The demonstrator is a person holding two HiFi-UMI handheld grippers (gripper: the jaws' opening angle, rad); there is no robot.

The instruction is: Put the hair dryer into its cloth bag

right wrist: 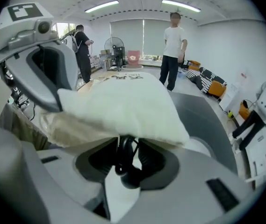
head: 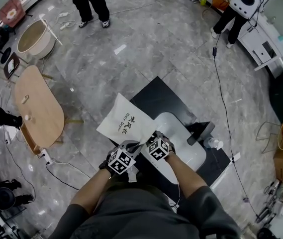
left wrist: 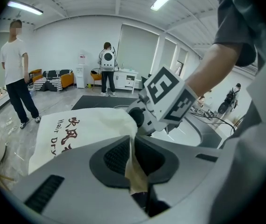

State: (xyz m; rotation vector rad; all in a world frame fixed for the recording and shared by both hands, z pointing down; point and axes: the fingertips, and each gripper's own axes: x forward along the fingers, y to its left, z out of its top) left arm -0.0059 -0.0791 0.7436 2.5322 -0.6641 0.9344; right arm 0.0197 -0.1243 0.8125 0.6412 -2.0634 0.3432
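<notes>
You stand on a grey marbled floor (head: 146, 44) at a black surface (head: 156, 96) that carries a white oval panel (head: 193, 156). The cloth bag (head: 124, 119), white with red and dark print facing up, lies across the left side of that surface, its near edge partly over the panel. A dark handle-shaped item with a pale end, apparently the hair dryer (head: 201, 132), lies on the right side of the surface, well apart from the bag and outside it. Both your tools meet at the bag's near edge, just beside each other. Your left gripper (left wrist: 133, 161) has its fingers (left wrist: 116, 157) pressed together on a fold of the bag's edge, with cloth running down between them. Your right gripper (right wrist: 127, 148) has its fingers (right wrist: 151, 157) drawn in on a looped black cord (right wrist: 122, 157) at the bag's edge, with a flap of white cloth just below it.
</notes>
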